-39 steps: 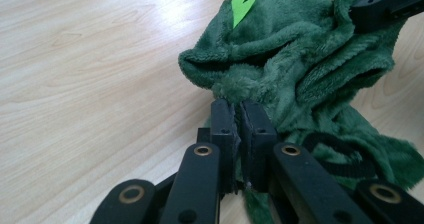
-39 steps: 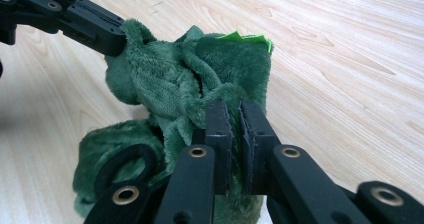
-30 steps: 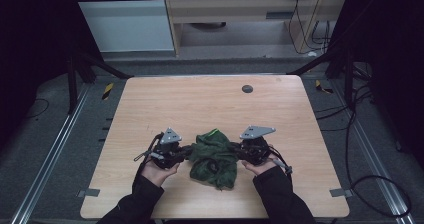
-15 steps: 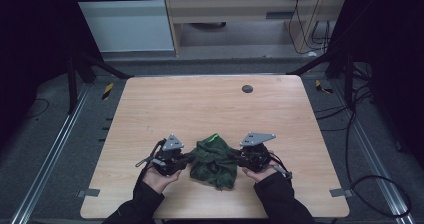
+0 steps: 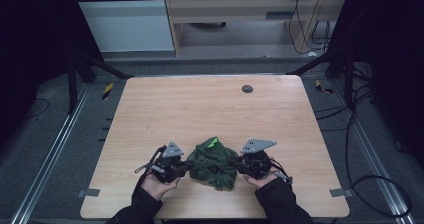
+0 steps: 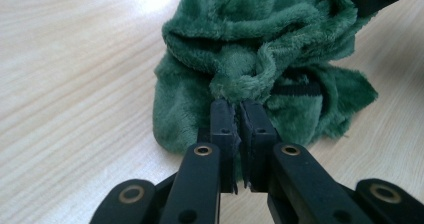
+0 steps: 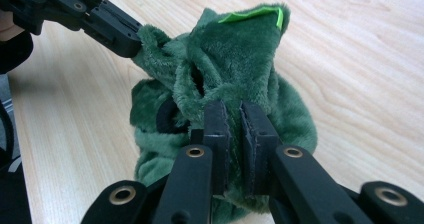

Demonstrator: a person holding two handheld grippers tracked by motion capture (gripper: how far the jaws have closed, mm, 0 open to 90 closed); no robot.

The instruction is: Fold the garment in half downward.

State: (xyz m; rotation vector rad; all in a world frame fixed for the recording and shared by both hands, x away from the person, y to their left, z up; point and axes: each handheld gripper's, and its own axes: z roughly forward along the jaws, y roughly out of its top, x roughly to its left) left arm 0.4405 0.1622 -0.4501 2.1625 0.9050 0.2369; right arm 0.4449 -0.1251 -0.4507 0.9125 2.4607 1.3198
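Left gripper point(image 5: 186, 167) is clamped on a fold of the green plush cloth point(image 5: 216, 161), its two black jaws nearly together with pile pinched between them, as the left gripper view confirms point(image 6: 239, 115). Right gripper point(image 5: 240, 165) is likewise clenched on the opposite side of the same cloth, fabric caught between its jaws point(image 7: 234, 119). The cloth sits bunched directly between the two grippers, touching both, gathered into a crumpled mound with a bright green tag point(image 7: 250, 14) at its top. It rests on the wooden table point(image 5: 200, 109), near the person's edge. A small dark round disc point(image 5: 247, 88) lies well apart, toward the far side.
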